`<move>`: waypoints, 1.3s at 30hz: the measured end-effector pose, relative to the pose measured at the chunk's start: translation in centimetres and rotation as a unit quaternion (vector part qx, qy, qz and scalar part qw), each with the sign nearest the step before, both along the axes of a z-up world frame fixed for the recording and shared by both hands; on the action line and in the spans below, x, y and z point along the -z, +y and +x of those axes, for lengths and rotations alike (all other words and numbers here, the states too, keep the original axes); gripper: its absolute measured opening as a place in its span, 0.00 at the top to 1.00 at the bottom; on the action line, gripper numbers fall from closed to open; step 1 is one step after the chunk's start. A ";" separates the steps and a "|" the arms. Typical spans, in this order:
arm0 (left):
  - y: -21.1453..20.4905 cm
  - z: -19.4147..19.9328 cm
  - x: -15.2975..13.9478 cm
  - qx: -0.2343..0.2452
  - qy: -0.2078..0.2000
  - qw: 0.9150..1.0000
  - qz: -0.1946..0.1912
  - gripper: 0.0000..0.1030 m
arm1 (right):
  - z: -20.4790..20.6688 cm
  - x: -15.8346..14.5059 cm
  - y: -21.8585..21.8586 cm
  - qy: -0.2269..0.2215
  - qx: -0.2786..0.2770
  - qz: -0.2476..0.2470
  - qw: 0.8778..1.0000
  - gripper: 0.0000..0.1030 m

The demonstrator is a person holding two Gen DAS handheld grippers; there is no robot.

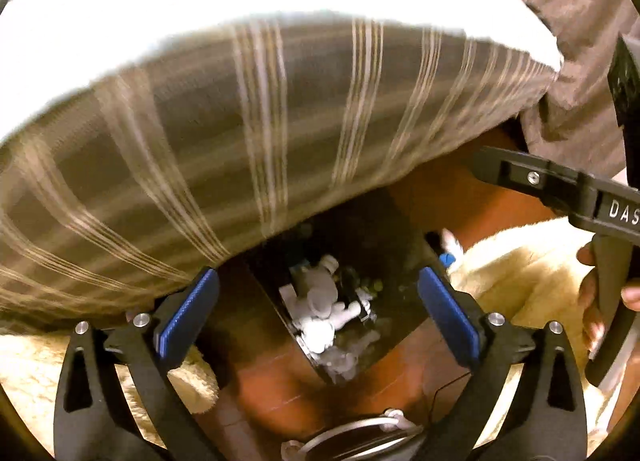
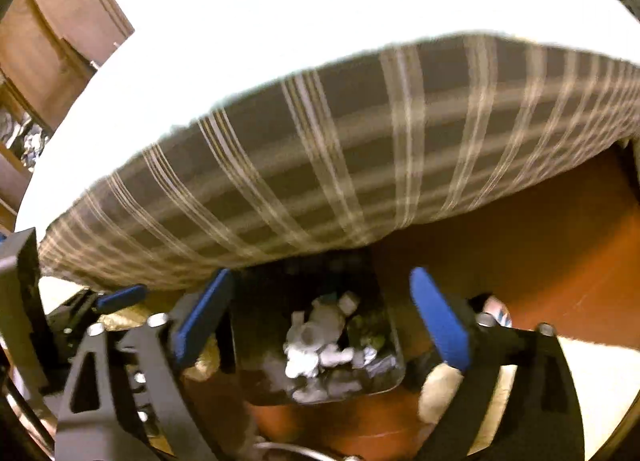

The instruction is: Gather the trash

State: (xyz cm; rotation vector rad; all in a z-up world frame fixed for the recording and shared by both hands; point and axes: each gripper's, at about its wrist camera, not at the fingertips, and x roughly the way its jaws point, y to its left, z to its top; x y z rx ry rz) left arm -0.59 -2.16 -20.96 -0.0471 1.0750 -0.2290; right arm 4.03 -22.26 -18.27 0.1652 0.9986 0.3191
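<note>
Both my left gripper (image 1: 318, 303) and right gripper (image 2: 322, 317) hang with jaws spread and empty over the dark bin (image 1: 394, 261) of crumpled white trash (image 1: 324, 309); drop apparently done, next I seek further litter.

Trash bin (image 1: 352, 301) on the floor (image 1: 280, 389), just before the bed (image 1: 240, 121), its far end under the bed's edge. Crumpled trash (image 1: 320, 321) heaped inside the bin. Left tongs (image 1: 318, 313) above the bin, wide apart, nothing between the pads. Right tongs (image 2: 320, 325) likewise over the bin (image 2: 384, 341), spread wide, trash (image 2: 312, 345) below them. Rug (image 1: 520, 269) on the floor to the right of the bin and more rug to its left. Right tongs just right of the left ones, near each other.
</note>
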 end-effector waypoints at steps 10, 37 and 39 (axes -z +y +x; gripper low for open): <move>1.8 -1.5 -10.8 -0.062 -0.123 0.990 0.018 0.08 | -2.6 -10.0 -2.9 -0.134 0.054 -0.034 0.989 0.03; 0.0 -8.0 -24.0 -0.072 -0.270 0.960 0.029 0.08 | -12.2 -22.5 -1.6 -0.291 0.113 -0.085 0.946 0.03; 0.0 -8.1 -24.0 -0.072 -0.272 0.959 0.025 0.08 | -12.6 -22.8 -1.6 -0.297 0.114 -0.084 0.944 0.03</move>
